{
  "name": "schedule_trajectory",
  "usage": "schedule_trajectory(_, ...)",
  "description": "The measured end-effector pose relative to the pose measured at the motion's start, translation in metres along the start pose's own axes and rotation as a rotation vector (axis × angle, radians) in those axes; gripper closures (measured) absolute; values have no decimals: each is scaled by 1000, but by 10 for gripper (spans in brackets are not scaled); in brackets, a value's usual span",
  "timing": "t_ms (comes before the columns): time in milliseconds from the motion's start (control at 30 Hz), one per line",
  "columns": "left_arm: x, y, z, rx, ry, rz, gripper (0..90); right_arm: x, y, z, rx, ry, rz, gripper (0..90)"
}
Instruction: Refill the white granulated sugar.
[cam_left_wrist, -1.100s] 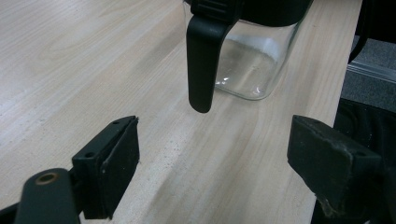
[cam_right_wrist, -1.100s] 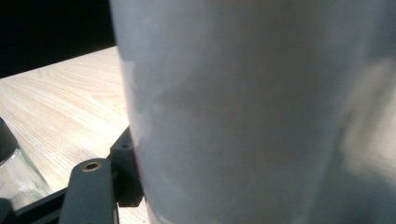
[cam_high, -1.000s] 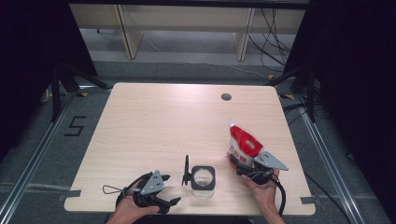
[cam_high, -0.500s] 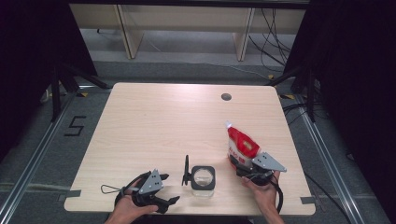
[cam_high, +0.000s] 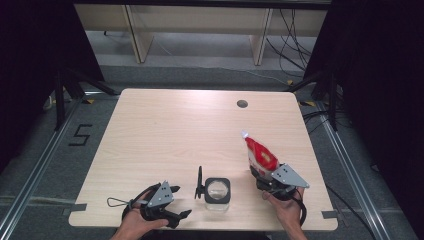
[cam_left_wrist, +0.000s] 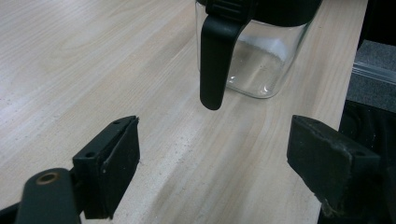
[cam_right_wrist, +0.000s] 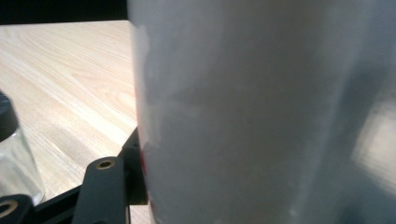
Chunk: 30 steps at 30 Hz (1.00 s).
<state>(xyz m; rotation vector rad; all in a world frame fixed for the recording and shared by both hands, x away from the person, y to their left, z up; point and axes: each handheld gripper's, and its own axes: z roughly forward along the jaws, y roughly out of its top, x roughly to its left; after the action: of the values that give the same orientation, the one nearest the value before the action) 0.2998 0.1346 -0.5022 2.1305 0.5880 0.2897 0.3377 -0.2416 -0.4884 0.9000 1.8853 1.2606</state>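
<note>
The red and white bag (cam_high: 261, 157) looks soft, light and crinkly, so it could bend or slip, and the safest place to hold it is low down near its bottom, which is where the right gripper (cam_high: 272, 179) has its jaws closed on it, near the table's front right edge. Just beside it to the left stands a glass jar (cam_high: 218, 192) with a black lid, which looks hard and breakable. The left gripper (cam_high: 176, 209) sits near the jar's black latch (cam_left_wrist: 215, 53), jaws wide apart and holding nothing.
</note>
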Motion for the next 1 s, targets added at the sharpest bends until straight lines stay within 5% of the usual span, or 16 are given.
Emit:
schedule_trajectory(33, 0, 0, 0, -2, 2, -1, 167, 0, 6, -8, -21, 2, -64, 399)
schedule_trajectory(300, 2, -1, -1, 0, 8, -10, 166, 11, 20, -35, -59, -41, -196, 399)
schedule_trajectory(333, 2, -1, 0, -1, 7, -12, 166, 17, 22, -43, -47, -52, -269, 399)
schedule_trajectory(467, 3, 0, -1, 6, 10, 9, 166, 25, 22, -52, -41, -45, -317, 399)
schedule_trajectory(500, 2, -1, -1, -10, 6, -18, 166, 33, 23, -58, -21, -59, -385, 399)
schedule_trajectory(600, 2, -1, -1, -6, 11, -23, 166, 39, 22, -62, -6, -63, -430, 400)
schedule_trajectory(900, 3, -2, -1, 0, 8, -14, 166, 60, 19, -73, 65, -104, -747, 401)
schedule_trajectory(933, 2, -2, 0, -11, 11, -19, 167, 63, 15, -73, 72, -91, -713, 401)
schedule_trajectory(967, 3, -2, 0, -12, 8, -19, 166, 63, 16, -73, 81, -103, -762, 401)
schedule_trajectory(1000, 3, -1, -1, 2, 3, -19, 166, 65, 14, -73, 91, -107, -753, 402)
